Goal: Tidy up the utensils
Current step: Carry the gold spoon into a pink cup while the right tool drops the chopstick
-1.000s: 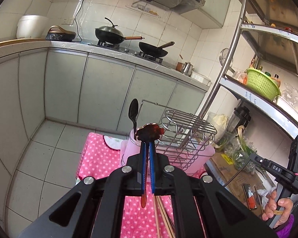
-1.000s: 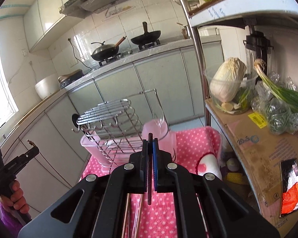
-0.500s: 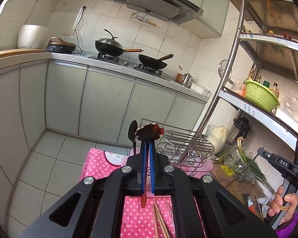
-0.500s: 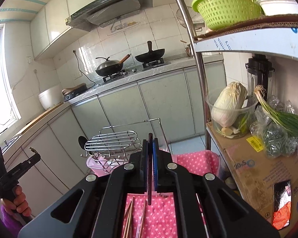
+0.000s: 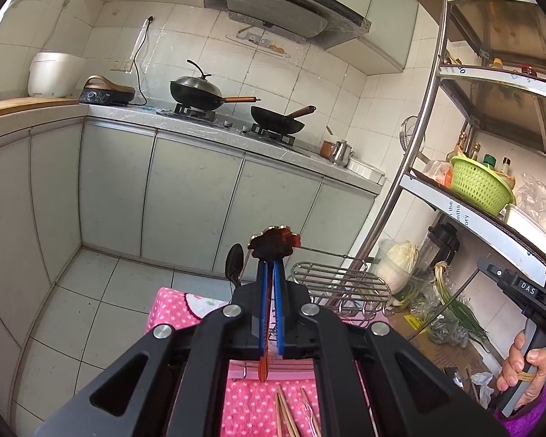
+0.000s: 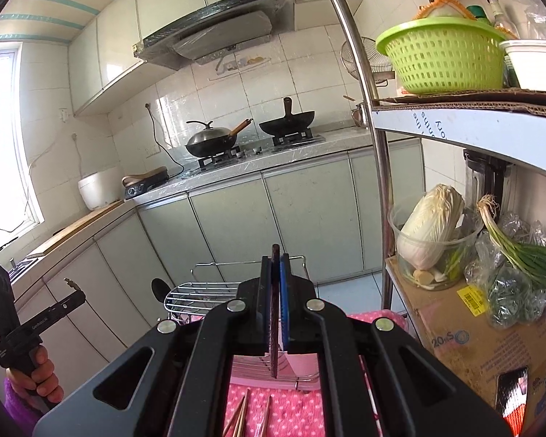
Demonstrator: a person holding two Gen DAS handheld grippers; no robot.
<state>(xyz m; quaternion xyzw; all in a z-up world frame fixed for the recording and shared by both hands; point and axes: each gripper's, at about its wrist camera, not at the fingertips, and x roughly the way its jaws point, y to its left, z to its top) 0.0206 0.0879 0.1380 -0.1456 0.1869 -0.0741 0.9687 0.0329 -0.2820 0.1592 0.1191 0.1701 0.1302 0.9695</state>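
Left wrist view: left gripper [image 5: 269,276] clamped on a reddish-brown utensil [image 5: 274,244], flower-shaped head at 12 o'clock above the tips; wire rack [image 5: 340,286] at 2 o'clock with a dark spoon [image 5: 234,264] already standing by it; chopsticks [image 5: 284,413] loose on the pink dotted cloth [image 5: 171,309] at 6 o'clock. Right wrist view: right gripper [image 6: 275,273] closed on a thin dark utensil [image 6: 273,349]; rack just beyond; more chopsticks at 6 o'clock. Judged early–midway: two items in hand, several left

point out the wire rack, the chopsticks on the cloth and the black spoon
wire rack [image 5: 340,284], left wrist view, on its top grid
chopsticks [image 5: 285,417], left wrist view, on the shafts lying on the pink cloth
black spoon [image 5: 234,260], left wrist view, on its bowl
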